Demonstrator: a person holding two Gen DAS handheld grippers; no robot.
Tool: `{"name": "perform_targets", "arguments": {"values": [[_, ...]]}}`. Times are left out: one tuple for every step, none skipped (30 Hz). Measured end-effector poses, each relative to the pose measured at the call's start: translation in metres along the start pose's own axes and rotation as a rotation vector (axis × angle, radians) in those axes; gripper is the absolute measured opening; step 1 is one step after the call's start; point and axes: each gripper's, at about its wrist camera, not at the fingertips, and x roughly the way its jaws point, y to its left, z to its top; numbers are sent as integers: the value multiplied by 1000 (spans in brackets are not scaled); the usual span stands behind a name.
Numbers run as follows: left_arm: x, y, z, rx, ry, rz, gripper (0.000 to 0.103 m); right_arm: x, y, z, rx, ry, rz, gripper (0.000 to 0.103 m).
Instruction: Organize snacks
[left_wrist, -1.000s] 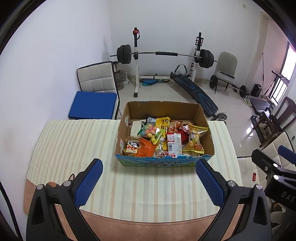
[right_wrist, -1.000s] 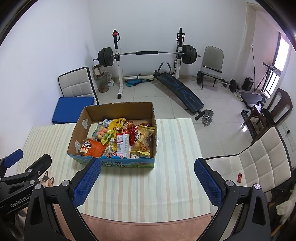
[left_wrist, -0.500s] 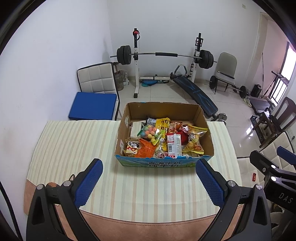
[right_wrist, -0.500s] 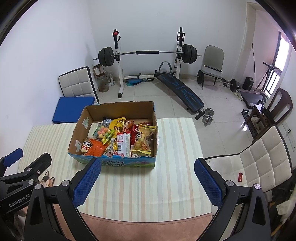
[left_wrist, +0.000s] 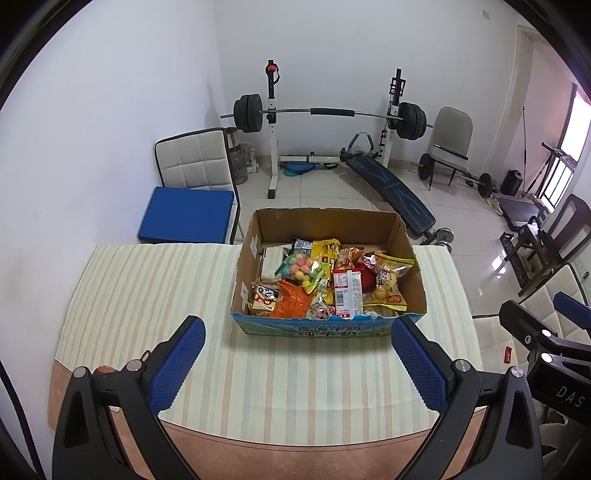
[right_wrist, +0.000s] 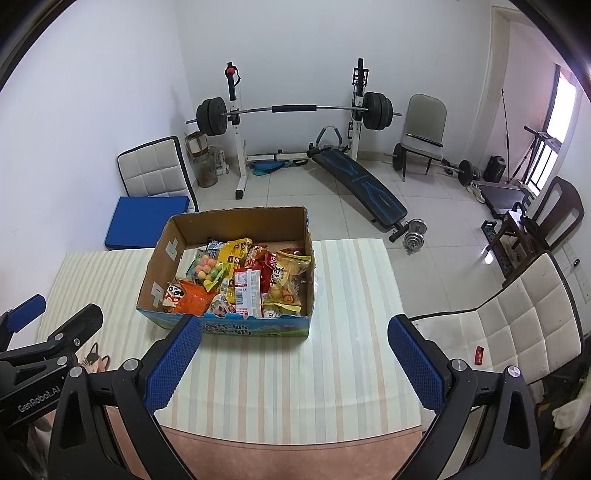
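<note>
Snacks (left_wrist: 325, 280) heaped in box (left_wrist: 325, 330) ahead of fingers | both grippers spread wide, empty | risk: crinkly packets slip or snag neighbours

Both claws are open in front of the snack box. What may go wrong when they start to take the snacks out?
1. The packets in the cardboard box lie piled and overlapping, so a claw may lift two at once or drag a neighbour out.
2. The bag of coloured candy balls looks thin; a hard pinch might burst it.
3. The left claw and right claw aim at the same box and may collide.
</note>
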Motion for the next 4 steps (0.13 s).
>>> {"name": "perform_targets", "arguments": {"values": [[-1, -1, 1, 1, -5, 1, 103, 0, 0, 0, 0, 0, 1, 103], [-2, -1, 1, 1, -8, 3, 103, 0, 0, 0, 0, 0, 2, 103], [-3, -2, 1, 3, -9, 1, 103, 0, 0, 0, 0, -1, 1, 103], [-3, -2, 1, 2, -9, -1, 103, 0, 0, 0, 0, -1, 0, 103]]}}
